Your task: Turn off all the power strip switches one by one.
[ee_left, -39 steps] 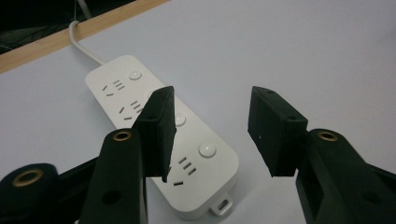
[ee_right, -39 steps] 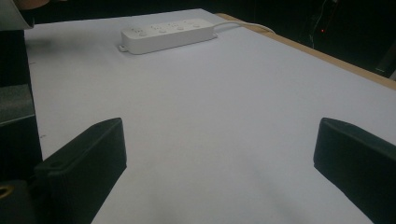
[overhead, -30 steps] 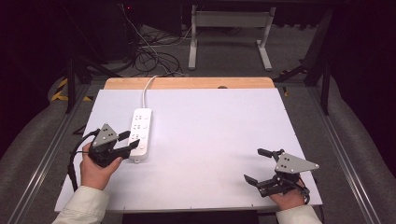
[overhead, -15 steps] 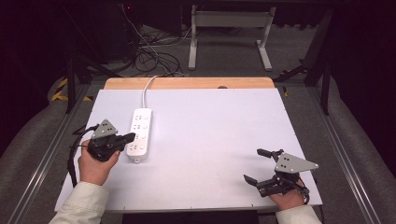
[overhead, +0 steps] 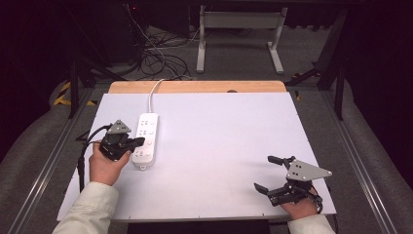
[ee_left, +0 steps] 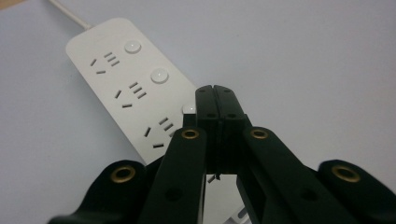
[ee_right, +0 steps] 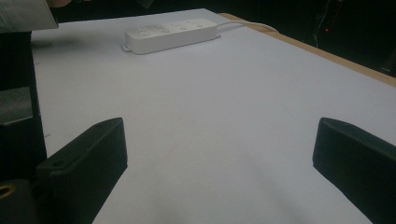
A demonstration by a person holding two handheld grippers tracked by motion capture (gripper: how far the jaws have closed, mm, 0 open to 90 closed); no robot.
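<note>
L gripper (ee_left: 215, 93): jaws have just been closing and are now pressed together, nothing between them. The tip hangs over the near end of the white power strip (overhead: 146, 139), right by its 3rd round button (ee_left: 188, 109). Prob. closed to make one blunt tip for pushing that switch; contact can't be told. Strip lies lengthwise on the L part of the white tabletop (overhead: 224, 146), its cord (overhead: 155, 90) running off the far edge. R gripper (overhead: 273, 174): jaws spread wide, nothing held, parked near the front R corner, well apart from the strip, seemingly just waiting.

White table (overhead: 224, 146) (cables (overhead: 156, 61) behind)
</note>
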